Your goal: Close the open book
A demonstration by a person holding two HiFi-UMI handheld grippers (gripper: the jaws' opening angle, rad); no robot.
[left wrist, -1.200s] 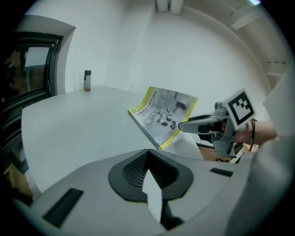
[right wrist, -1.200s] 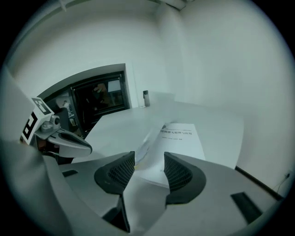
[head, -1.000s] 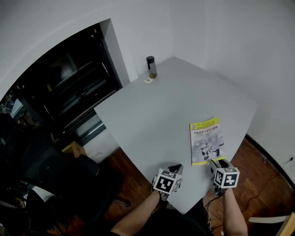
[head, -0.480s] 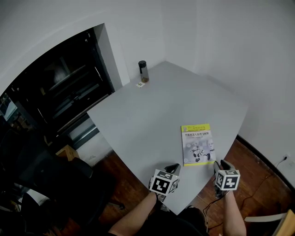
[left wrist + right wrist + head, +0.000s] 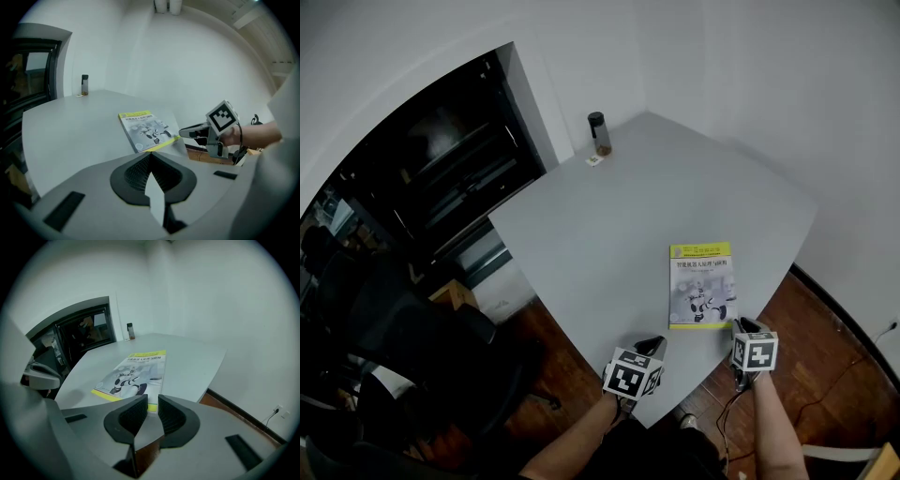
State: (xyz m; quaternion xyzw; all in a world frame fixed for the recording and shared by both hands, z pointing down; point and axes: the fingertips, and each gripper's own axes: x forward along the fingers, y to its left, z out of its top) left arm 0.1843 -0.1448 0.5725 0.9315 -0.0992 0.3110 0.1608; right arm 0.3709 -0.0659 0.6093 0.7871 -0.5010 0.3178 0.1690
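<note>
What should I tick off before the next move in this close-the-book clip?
1. The book lies closed, cover up, flat on the table: ok.
2. The left gripper has its jaws together with nothing held: ok.
3. The right gripper has just been closing its jaws; a narrow gap remains, with nothing between them: ok.
4. The right gripper is clear of the book's near corner: cannot tell, its tips sit very close.
5. The bottle stands upright at the far edge, away from both grippers: ok.

The book had a grey-white cover with yellow bands; the worktop was pale grey, the floor reddish-brown wood.
</note>
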